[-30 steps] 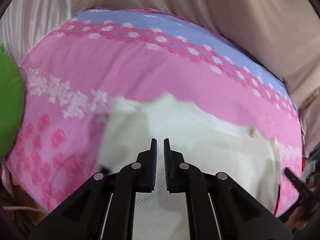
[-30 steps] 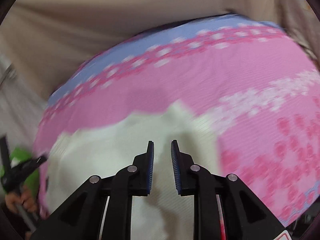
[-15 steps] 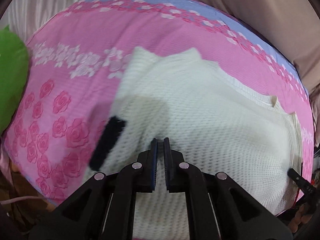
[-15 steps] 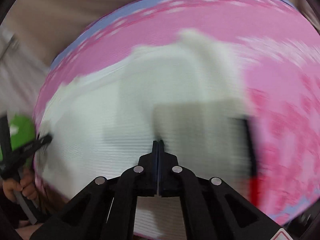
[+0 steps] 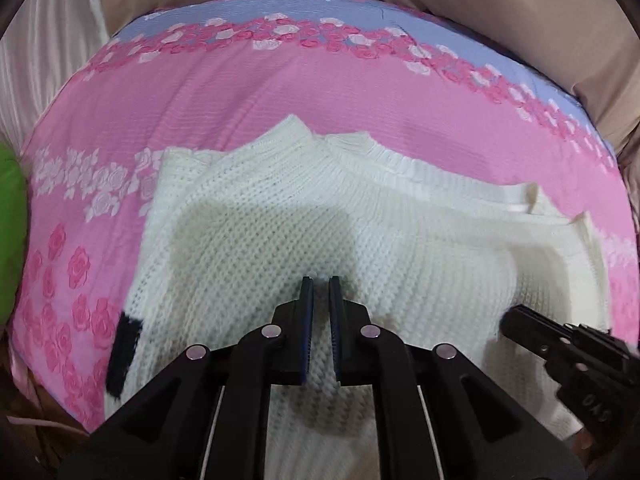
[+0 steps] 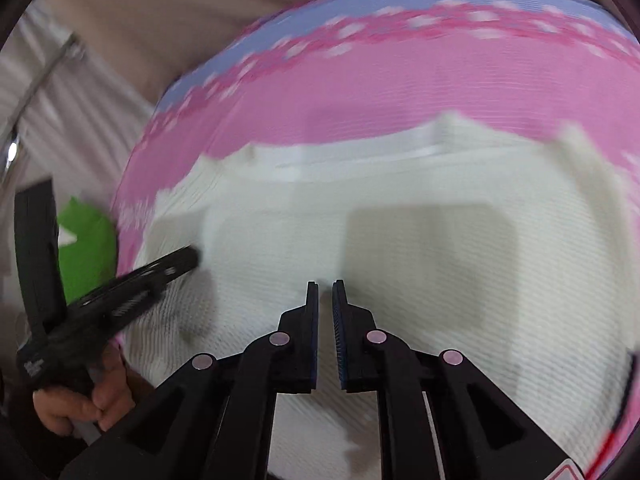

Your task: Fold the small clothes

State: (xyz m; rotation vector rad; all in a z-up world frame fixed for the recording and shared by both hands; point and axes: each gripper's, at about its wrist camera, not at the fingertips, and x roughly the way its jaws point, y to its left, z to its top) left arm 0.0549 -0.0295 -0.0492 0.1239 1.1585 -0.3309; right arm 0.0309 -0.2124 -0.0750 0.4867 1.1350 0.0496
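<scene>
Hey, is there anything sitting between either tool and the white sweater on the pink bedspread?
Nothing visible. The left tool and right tool both point down straight at the white sweater, with only knit beneath their tips. The green cushion sits off at the edge of the pink bedspread, well clear.

The matte black plastic left gripper [image 5: 319, 280] and matching right gripper [image 6: 325, 283] are built from angular linkage arms joined by round silver rivets; blue ridged pads line the jaws.
</scene>
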